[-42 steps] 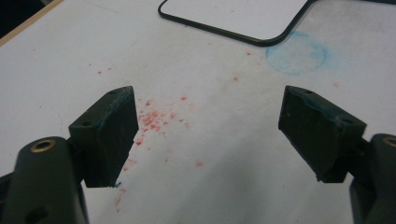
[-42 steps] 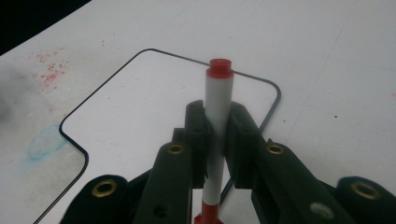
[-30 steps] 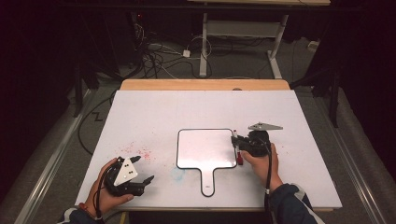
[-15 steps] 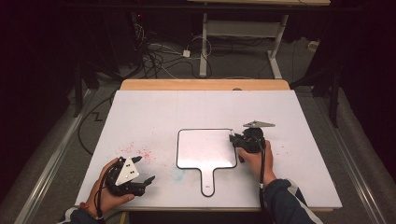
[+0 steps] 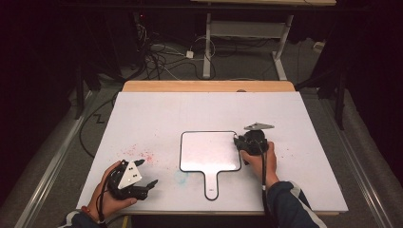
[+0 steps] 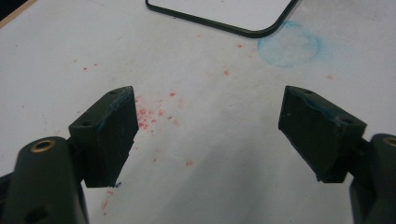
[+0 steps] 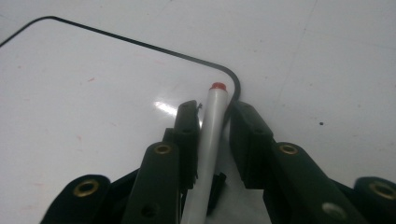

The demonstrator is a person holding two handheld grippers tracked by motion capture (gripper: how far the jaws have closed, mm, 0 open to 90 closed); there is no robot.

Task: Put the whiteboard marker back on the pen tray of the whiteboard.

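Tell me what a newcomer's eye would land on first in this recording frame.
First, the black-rimmed whiteboard paddle lying mid-table with its handle toward the person. At its right edge the right tool has a white marker with a red tip between its jaws, which have just been opening; a gap shows on the right side. The left tool rests wide open at the near left, over red speckles on the table.

Bare white tabletop [image 5: 157,114] lies open far and left; only the flat black-rimmed whiteboard paddle [image 5: 209,151] occupies the middle.
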